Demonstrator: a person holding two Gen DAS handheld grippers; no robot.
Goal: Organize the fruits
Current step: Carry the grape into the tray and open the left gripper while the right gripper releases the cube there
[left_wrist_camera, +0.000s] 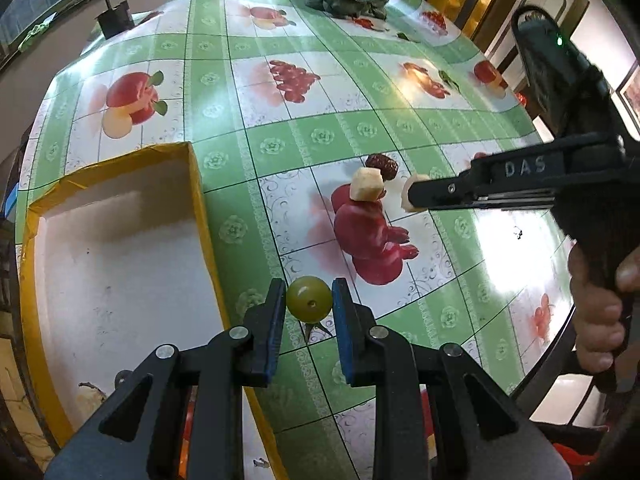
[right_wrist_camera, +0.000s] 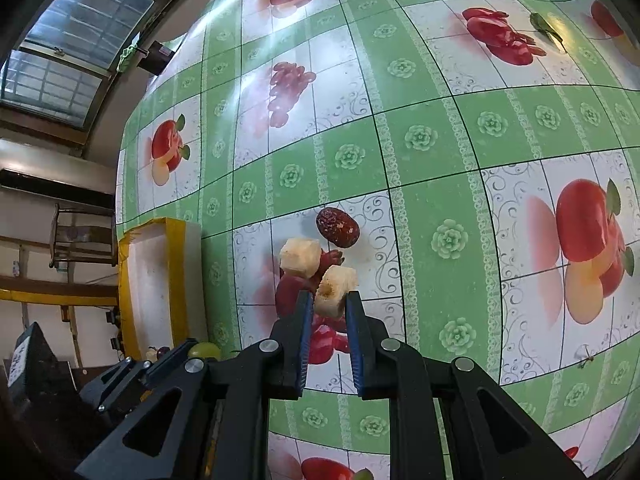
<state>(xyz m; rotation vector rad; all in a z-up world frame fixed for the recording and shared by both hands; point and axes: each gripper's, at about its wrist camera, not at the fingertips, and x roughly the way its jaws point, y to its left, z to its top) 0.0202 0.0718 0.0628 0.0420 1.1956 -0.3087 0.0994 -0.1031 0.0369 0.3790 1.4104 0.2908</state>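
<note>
A green grape [left_wrist_camera: 309, 299] sat pinched in the left claw [left_wrist_camera: 308, 300]; the right claw [right_wrist_camera: 329, 300] gripped a pale fruit chunk [right_wrist_camera: 334, 288], a date [right_wrist_camera: 337, 227] just beyond it.

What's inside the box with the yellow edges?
The box looks mostly bare and white inside. Near its close end sit a few small fruits, a pale one among them. The left gripper, holding a green grape, covers that corner, so more could be hidden.
</note>
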